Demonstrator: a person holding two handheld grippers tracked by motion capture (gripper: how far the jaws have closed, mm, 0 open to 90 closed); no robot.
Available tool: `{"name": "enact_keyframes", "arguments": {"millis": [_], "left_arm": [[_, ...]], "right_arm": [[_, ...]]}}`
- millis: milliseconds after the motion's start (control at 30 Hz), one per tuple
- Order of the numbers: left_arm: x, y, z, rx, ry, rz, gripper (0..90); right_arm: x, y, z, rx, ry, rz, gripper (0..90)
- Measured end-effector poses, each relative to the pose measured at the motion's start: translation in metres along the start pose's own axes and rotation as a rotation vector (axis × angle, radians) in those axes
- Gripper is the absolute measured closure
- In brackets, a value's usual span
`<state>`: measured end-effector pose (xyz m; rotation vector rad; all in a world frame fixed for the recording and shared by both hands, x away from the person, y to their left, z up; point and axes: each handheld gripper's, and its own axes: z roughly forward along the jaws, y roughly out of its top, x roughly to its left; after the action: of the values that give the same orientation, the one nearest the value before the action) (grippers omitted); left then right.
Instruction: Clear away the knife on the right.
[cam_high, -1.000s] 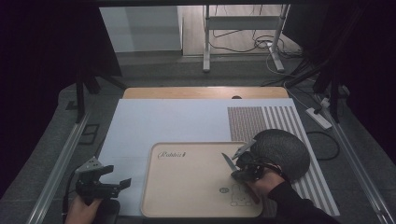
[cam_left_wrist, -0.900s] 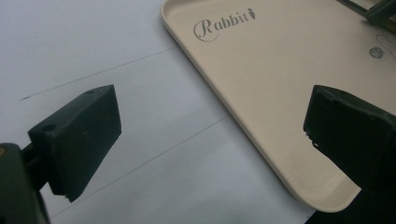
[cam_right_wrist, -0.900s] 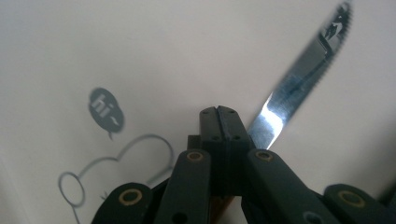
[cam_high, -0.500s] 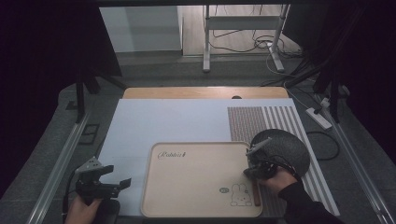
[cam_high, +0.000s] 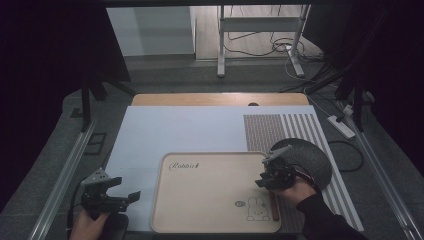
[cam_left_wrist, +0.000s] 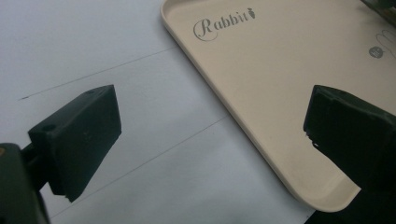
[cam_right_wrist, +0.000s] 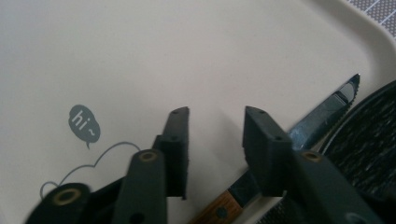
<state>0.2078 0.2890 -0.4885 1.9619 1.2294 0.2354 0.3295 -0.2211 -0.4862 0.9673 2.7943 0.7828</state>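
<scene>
My right claw hung over the right edge of the cream tray, its jaws having just been opening, nothing between them. The knife lay released along that right edge, wooden handle toward me, its serrated blade pointing to the far side, just beside the dark plate. My left claw rested released near the surface's near left corner, beside the tray's left rim.

A pale mat with a striped patch covers the wooden table; cables lie on the floor beyond.
</scene>
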Motion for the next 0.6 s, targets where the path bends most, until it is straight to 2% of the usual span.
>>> {"name": "enact_keyframes", "arguments": {"millis": [233,333,433,533,600], "left_arm": [[0.0,0.0,0.0,0.0,-0.001,0.0,4.3],[0.0,0.0,0.0,0.0,-0.001,0.0,4.3],[0.0,0.0,0.0,0.0,-0.002,0.0,4.3],[0.0001,0.0,0.0,0.0,-0.002,0.0,4.3],[0.0001,0.0,0.0,0.0,-0.002,0.0,4.3]], "right_arm": [[-0.0001,0.0028,-0.0002,-0.027,0.002,0.015,44.4],[0.001,0.0051,-0.0013,-0.05,0.024,0.016,38.0],[0.0028,0.0077,-0.0023,-0.07,0.015,0.015,28.8],[0.0033,0.0091,-0.0015,-0.075,0.013,0.013,20.0],[0.0036,0.0092,-0.0002,-0.07,0.014,0.008,17.4]]}}
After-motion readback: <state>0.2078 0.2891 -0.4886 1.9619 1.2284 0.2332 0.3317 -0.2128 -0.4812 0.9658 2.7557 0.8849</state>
